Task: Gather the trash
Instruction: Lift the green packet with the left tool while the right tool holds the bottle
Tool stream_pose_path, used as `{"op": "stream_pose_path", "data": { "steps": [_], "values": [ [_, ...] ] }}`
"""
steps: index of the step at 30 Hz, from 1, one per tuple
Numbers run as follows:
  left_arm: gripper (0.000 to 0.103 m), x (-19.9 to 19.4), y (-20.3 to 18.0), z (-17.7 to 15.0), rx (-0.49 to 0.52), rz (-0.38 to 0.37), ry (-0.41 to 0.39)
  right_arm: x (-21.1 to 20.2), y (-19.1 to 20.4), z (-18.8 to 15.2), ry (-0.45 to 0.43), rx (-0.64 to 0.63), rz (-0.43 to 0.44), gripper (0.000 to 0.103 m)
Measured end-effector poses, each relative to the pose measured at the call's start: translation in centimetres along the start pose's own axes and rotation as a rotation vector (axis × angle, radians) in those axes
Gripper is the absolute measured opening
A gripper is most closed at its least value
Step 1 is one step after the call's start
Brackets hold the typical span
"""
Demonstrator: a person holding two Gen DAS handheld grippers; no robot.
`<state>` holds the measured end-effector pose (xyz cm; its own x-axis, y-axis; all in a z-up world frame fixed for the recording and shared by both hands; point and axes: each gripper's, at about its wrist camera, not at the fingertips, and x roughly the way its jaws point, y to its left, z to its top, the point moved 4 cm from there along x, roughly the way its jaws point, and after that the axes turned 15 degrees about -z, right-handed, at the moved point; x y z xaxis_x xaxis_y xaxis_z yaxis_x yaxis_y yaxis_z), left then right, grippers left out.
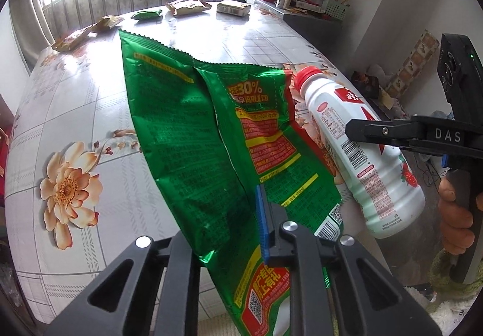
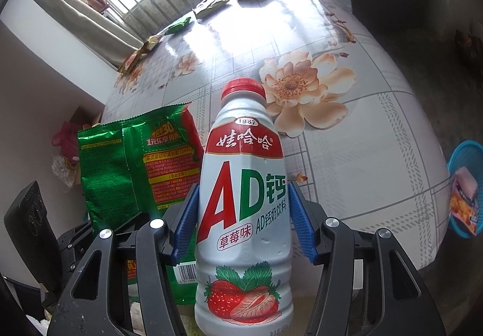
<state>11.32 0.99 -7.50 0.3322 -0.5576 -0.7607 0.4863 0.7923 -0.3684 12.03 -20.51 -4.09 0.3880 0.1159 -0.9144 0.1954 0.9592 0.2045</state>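
Note:
My left gripper [image 1: 256, 230] is shut on a large green foil snack bag [image 1: 211, 136] and holds it up above the flowered table [image 1: 75, 112]. The bag also shows in the right wrist view [image 2: 135, 166], at the left. My right gripper [image 2: 243, 215] is shut on a white strawberry milk bottle with a red cap [image 2: 244, 200], its blue pads [image 2: 302, 215] pressed on both sides. In the left wrist view the bottle [image 1: 362, 154] hangs tilted to the right of the bag, held by the right gripper [image 1: 362, 132].
Several snack wrappers [image 1: 187, 6] and a small box [image 1: 234, 7] lie at the table's far edge by the window. A blue basket [image 2: 465, 188] with wrappers inside stands off the table's right side. A cluttered shelf [image 1: 302, 3] stands at the far right.

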Motion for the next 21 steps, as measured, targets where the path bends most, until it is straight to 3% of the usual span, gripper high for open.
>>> {"op": "stream_pose_path", "data": {
  "steps": [21],
  "values": [
    [0.007, -0.8, -1.1, 0.3, 0.020, -0.017, -0.030, -1.5, -1.6, -0.3, -0.031, 0.042, 0.017, 0.054]
  ]
}}
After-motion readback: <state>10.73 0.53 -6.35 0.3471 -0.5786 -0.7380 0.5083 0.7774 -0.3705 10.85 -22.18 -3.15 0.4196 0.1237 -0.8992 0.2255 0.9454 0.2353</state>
